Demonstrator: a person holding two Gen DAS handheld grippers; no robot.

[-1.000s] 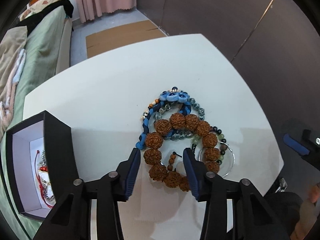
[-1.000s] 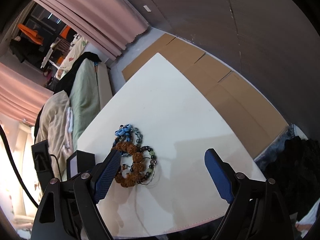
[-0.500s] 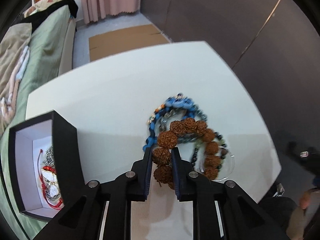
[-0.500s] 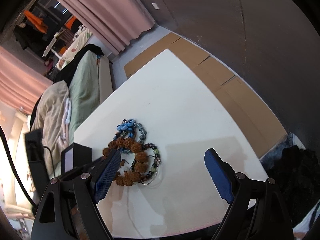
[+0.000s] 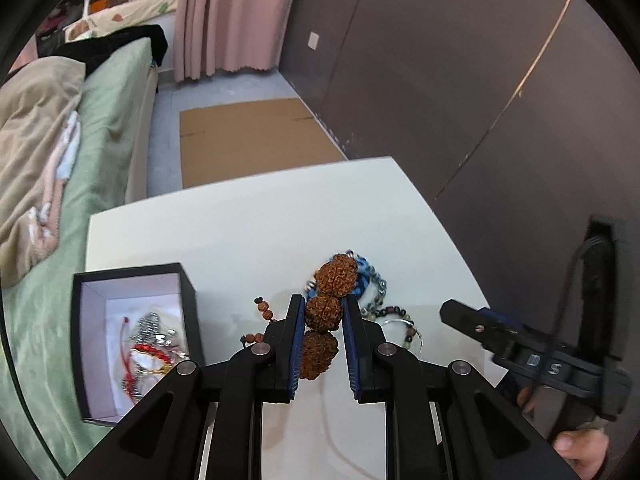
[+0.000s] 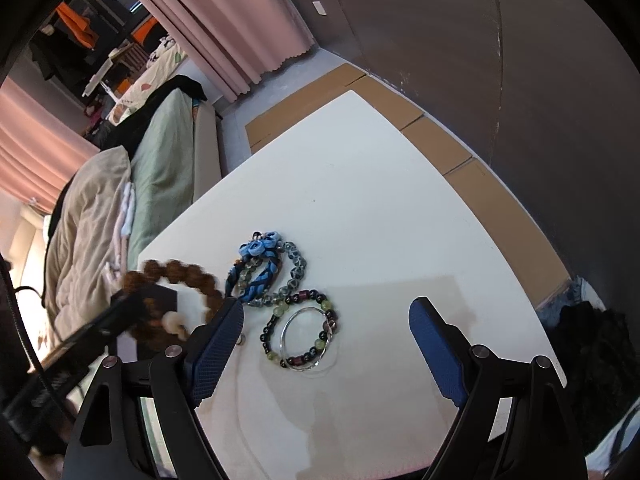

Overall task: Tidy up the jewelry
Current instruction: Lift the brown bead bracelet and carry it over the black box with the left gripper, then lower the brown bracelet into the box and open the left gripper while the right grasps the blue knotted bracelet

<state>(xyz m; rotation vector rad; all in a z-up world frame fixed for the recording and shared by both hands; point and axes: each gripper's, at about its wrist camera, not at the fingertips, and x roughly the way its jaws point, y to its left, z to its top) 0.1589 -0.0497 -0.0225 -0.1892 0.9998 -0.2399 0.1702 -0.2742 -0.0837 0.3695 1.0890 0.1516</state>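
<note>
My left gripper (image 5: 320, 320) is shut on a bracelet of large brown knobbly beads (image 5: 323, 312) and holds it above the white table (image 5: 240, 232). The bracelet also shows, blurred, in the right wrist view (image 6: 176, 272). An open black box (image 5: 132, 340) with a white lining stands at the left and holds a red and silver piece (image 5: 150, 354). On the table lie a blue braided bracelet (image 6: 258, 268), a grey-blue bead bracelet (image 6: 294, 268), a dark and green bead bracelet (image 6: 280, 316) and a thin silver ring (image 6: 306, 338). My right gripper (image 6: 326, 348) is open and empty above them.
A bed with green and beige covers (image 5: 60, 152) runs along the table's left side. Cardboard sheets (image 5: 248, 140) lie on the floor beyond the far edge. A dark wall (image 5: 460, 80) is at the right, pink curtains (image 5: 232, 12) at the back.
My left gripper closed on the brown bead bracelet and lifted it off the pile, moving toward the black box. The right gripper stayed open and hardly moved.
</note>
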